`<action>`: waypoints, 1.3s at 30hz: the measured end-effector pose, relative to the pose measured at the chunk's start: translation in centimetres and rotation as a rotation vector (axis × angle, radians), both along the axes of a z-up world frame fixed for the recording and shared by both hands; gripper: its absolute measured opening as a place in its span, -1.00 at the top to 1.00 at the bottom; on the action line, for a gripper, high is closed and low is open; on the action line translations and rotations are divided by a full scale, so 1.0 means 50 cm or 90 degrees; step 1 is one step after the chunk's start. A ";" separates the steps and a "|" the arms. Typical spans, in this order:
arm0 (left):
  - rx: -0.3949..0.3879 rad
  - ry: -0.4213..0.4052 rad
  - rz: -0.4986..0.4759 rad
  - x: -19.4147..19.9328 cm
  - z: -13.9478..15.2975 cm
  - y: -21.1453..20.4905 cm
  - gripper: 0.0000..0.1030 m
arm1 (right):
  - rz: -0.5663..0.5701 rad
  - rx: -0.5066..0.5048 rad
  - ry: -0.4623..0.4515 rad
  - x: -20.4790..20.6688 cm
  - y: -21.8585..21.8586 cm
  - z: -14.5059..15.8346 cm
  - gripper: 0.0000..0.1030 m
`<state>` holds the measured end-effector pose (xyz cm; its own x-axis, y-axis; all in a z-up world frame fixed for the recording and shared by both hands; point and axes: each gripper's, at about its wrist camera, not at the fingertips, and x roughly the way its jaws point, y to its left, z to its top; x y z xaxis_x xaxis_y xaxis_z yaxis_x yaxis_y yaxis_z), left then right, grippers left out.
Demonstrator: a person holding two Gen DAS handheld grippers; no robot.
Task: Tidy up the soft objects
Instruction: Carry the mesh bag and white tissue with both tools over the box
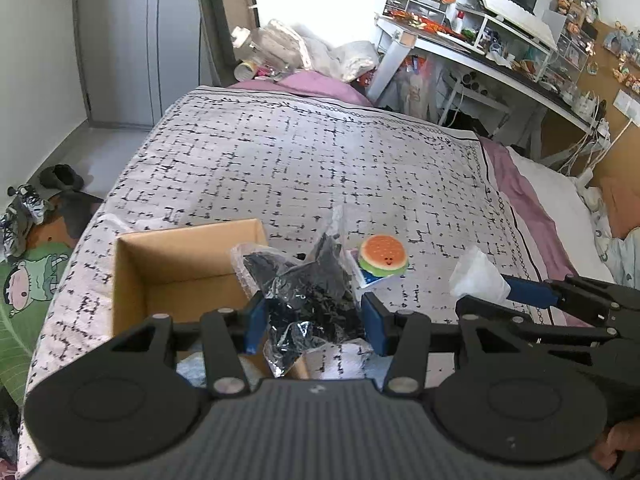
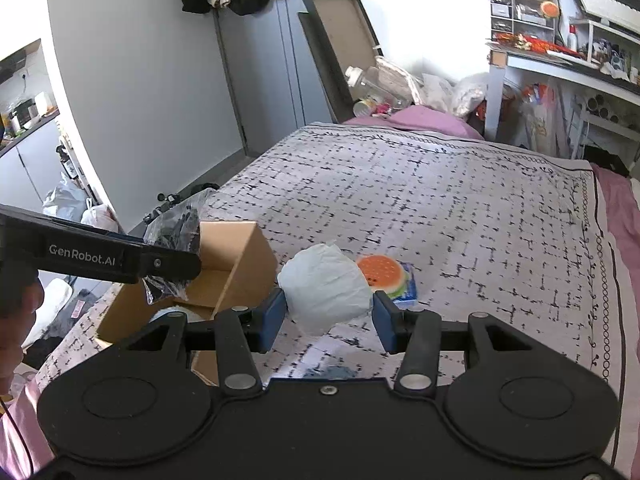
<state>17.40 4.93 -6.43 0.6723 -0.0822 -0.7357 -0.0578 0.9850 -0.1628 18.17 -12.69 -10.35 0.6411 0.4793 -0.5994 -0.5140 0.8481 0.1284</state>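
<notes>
Tongs, both mine, are each clamped partway on something: left tongs [image 1: 312,316] pinch a crinkly clear bag of black bits [image 1: 316,292] beside the open cardboard box [image 1: 132,264] at the bed's near edge; right tongs [image 2: 330,320] grip a crumpled white paper wad [image 2: 324,292].

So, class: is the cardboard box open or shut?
Open. The cardboard box has no lid over it, and its brown inside walls and floor show from above.
</notes>
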 end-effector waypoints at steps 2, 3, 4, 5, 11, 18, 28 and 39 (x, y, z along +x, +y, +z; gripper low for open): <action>0.000 -0.002 0.003 -0.009 0.001 0.009 0.04 | 0.000 -0.001 -0.003 -0.006 0.009 0.004 0.09; 0.000 -0.004 0.005 -0.014 0.002 0.013 0.04 | 0.000 -0.001 -0.004 -0.008 0.013 0.005 0.09; -0.001 -0.005 0.007 -0.018 0.002 0.019 0.04 | -0.001 -0.001 -0.006 -0.012 0.017 0.005 0.09; -0.002 -0.006 0.009 -0.022 0.002 0.024 0.04 | -0.002 -0.002 -0.007 -0.014 0.021 0.006 0.09; -0.008 -0.012 0.024 -0.041 -0.001 0.050 0.04 | -0.007 -0.011 -0.014 -0.024 0.040 0.009 0.09; -0.026 -0.020 0.046 -0.063 -0.006 0.084 0.04 | 0.004 -0.018 -0.003 -0.034 0.072 0.009 0.09; -0.036 -0.005 0.086 -0.081 -0.044 0.161 0.04 | 0.037 -0.031 0.012 -0.033 0.148 -0.007 0.09; -0.059 0.004 0.080 -0.048 -0.080 0.198 0.04 | 0.060 -0.052 0.033 -0.009 0.218 -0.032 0.09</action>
<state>14.99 14.83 -10.42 0.6771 -0.0652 -0.7330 -0.1808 0.9508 -0.2517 17.71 -1.76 -11.97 0.5619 0.4842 -0.6707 -0.5869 0.8047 0.0893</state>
